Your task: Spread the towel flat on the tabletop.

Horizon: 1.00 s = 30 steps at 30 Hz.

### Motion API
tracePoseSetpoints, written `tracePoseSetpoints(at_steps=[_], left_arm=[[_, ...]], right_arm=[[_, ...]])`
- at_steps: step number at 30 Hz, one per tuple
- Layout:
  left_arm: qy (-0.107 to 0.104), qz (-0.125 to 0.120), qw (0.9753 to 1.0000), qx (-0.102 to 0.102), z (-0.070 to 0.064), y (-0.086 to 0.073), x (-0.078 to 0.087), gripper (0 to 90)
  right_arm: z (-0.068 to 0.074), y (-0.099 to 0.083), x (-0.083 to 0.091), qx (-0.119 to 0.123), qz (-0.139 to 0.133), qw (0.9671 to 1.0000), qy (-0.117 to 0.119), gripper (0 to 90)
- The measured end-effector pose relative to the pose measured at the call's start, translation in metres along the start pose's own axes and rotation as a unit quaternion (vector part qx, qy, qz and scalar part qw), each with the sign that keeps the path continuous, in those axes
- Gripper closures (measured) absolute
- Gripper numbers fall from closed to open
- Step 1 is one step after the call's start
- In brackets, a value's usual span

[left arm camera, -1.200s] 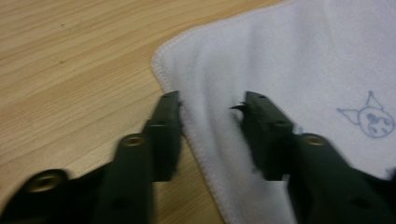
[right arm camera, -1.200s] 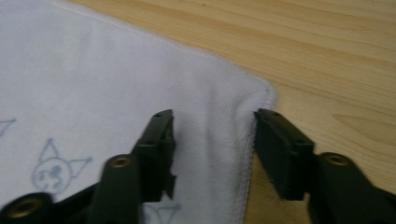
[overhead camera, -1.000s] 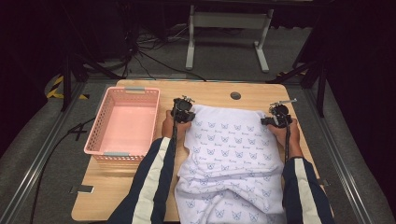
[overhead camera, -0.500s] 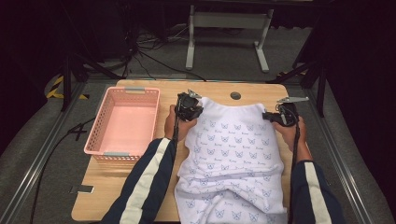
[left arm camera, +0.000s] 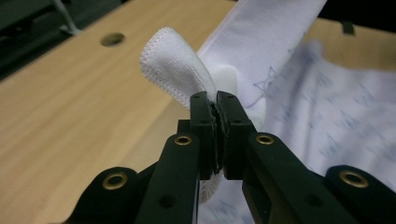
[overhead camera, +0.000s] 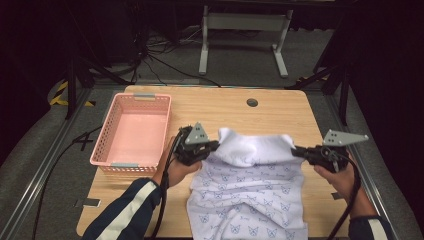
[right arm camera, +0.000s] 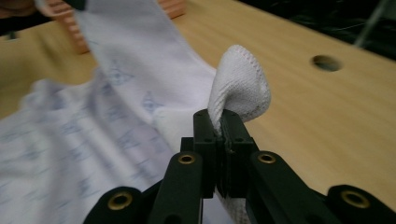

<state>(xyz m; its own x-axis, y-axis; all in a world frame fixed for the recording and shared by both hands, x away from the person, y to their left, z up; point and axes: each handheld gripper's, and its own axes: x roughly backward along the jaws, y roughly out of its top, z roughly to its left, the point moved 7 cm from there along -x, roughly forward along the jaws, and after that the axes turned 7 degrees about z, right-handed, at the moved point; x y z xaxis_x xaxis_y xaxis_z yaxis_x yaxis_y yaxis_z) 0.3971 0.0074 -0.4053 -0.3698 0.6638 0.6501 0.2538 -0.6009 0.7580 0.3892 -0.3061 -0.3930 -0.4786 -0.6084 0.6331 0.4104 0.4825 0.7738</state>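
Observation:
A white cloth with a small blue butterfly print (overhead camera: 250, 185) lies on the wooden table (overhead camera: 210, 107), its near end hanging over the front edge. The far edge is lifted and folded back toward me, white underside showing (overhead camera: 252, 148). My left gripper (overhead camera: 216, 145) is shut on the cloth's far left corner (left arm camera: 180, 65). My right gripper (overhead camera: 296, 151) is shut on the far right corner (right arm camera: 239, 84). Both corners bulge above the shut jaws in the gripper views.
A pink plastic basket (overhead camera: 134, 131), with nothing in it, stands on the table's left part, just left of my left hand. A round hole (overhead camera: 252, 102) sits in the tabletop near the far edge. Beyond the table, cables and a metal stand (overhead camera: 242, 37) are on the floor.
Both grippers have drawn back toward me from the far part of the table, lifting the cloth's far edge and folding it over the rest of the cloth.

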Motion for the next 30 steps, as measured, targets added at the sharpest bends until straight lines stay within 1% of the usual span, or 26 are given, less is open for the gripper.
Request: tracePoseSetpoints(at_steps=[2, 3, 4, 5, 6, 7, 8, 9, 10, 11, 12, 13, 14, 15, 16, 17, 19, 20, 21, 22, 23, 24, 25, 27, 28, 30], left_arm=[[-0.031, 0.027, 0.9989, -0.025, -0.021, -0.017, -0.004, 86.1], [-0.038, 0.048, 0.9973, -0.04, -0.034, -0.029, -0.008, 86.1], [-0.038, 0.048, 0.9973, -0.04, -0.034, -0.029, -0.008, 86.0], [-0.047, 0.064, 0.9952, -0.058, -0.043, -0.038, -0.011, 86.0], [-0.052, 0.078, 0.9935, -0.065, -0.051, -0.046, -0.014, 86.1], [-0.06, 0.089, 0.992, -0.066, -0.058, -0.054, -0.017, 86.0], [-0.063, 0.11, 0.989, -0.076, -0.065, -0.064, -0.023, 86.0], [-0.052, 0.129, 0.9866, -0.084, -0.069, -0.071, -0.028, 85.9], [-0.043, 0.143, 0.9844, -0.093, -0.069, -0.078, -0.037, 85.9], [-0.028, 0.153, 0.9833, -0.095, -0.065, -0.081, -0.042, 85.9], [-0.028, 0.153, 0.9833, -0.095, -0.065, -0.081, -0.042, 85.9], [-0.014, 0.165, 0.9829, -0.081, -0.057, -0.084, -0.054, 86.0], [-0.014, 0.165, 0.9829, -0.081, -0.057, -0.084, -0.054, 86.2], [-0.007, 0.16, 0.9844, -0.071, -0.05, -0.081, -0.058, 86.2], [0.017, 0.166, 0.983, -0.077, -0.045, -0.079, -0.06, 86.2], [0.035, 0.165, 0.982, -0.085, -0.039, -0.076, -0.065, 86.3], [0.049, 0.164, 0.9828, -0.07, -0.026, -0.07, -0.074, 86.4], [0.059, 0.164, 0.9819, -0.073, -0.019, -0.067, -0.079, 86.4], [0.064, 0.16, 0.983, -0.063, -0.013, -0.063, -0.084, 86.4], [0.068, 0.161, 0.9831, -0.054, -0.008, -0.061, -0.087, 86.4], [0.078, 0.161, 0.9825, -0.052, 0.001, -0.056, -0.093, 86.5], [0.087, 0.165, 0.9811, -0.052, 0.009, -0.052, -0.098, 86.4], [0.096, 0.167, 0.9798, -0.052, 0.016, -0.05, -0.101, 86.5], [0.113, 0.173, 0.9773, -0.046, 0.034, -0.042, -0.112, 86.6], [0.118, 0.173, 0.9772, -0.035, 0.042, -0.039, -0.116, 86.6], [0.119, 0.172, 0.9778, -0.02, 0.057, -0.033, -0.123, 86.6]], right_arm=[[0.018, -0.018, 0.002, 0.026, 0.032, 0.9991, 0.004, 86.3], [0.026, -0.027, 0.002, 0.028, 0.042, 0.9986, 0.019, 86.2], [0.026, -0.027, 0.002, 0.028, 0.042, 0.9986, 0.019, 86.2], [0.037, -0.039, 0.001, 0.035, 0.057, 0.9973, 0.032, 86.2], [0.043, -0.049, 0.001, 0.04, 0.069, 0.9964, 0.028, 86.2], [0.048, -0.059, -0.001, 0.031, 0.077, 0.9958, 0.038, 86.2], [0.054, -0.069, -0.003, 0.028, 0.087, 0.9947, 0.047, 86.2], [0.059, -0.08, -0.005, 0.033, 0.107, 0.9926, 0.046, 86.2], [0.063, -0.087, -0.008, 0.028, 0.115, 0.9916, 0.053, 86.1], [0.064, -0.097, -0.015, 0.027, 0.136, 0.9892, 0.047, 86.1], [0.064, -0.097, -0.015, 0.027, 0.136, 0.9892, 0.047, 86.1], [0.057, -0.108, -0.028, 0.015, 0.162, 0.9864, 0.024, 86.1], [0.057, -0.108, -0.028, 0.015, 0.162, 0.9864, 0.024, 86.1], [0.054, -0.11, -0.032, 0.012, 0.17, 0.9852, 0.016, 86.1], [0.05, -0.109, -0.036, 0.009, 0.164, 0.9862, 0.016, 86.2], [0.046, -0.107, -0.039, 0.006, 0.16, 0.9871, 0.006, 86.3], [0.035, -0.101, -0.047, 0.012, 0.156, 0.9874, -0.019, 86.4], [0.028, -0.098, -0.051, 0.013, 0.154, 0.9873, -0.036, 86.5], [0.02, -0.094, -0.055, 0.011, 0.152, 0.987, -0.052, 86.5], [0.012, -0.09, -0.06, 0.006, 0.149, 0.9871, -0.058, 86.5], [0.006, -0.087, -0.064, 0.006, 0.149, 0.9869, -0.062, 86.5], [-0.006, -0.082, -0.07, 0.01, 0.15, 0.9852, -0.083, 86.6], [-0.015, -0.077, -0.076, 0.006, 0.147, 0.9847, -0.093, 86.6], [-0.028, -0.068, -0.085, -0.001, 0.148, 0.9841, -0.097, 86.6], [-0.039, -0.063, -0.091, 0.004, 0.153, 0.9815, -0.115, 86.7], [-0.054, -0.054, -0.101, 0.002, 0.156, 0.9794, -0.129, 86.7]])
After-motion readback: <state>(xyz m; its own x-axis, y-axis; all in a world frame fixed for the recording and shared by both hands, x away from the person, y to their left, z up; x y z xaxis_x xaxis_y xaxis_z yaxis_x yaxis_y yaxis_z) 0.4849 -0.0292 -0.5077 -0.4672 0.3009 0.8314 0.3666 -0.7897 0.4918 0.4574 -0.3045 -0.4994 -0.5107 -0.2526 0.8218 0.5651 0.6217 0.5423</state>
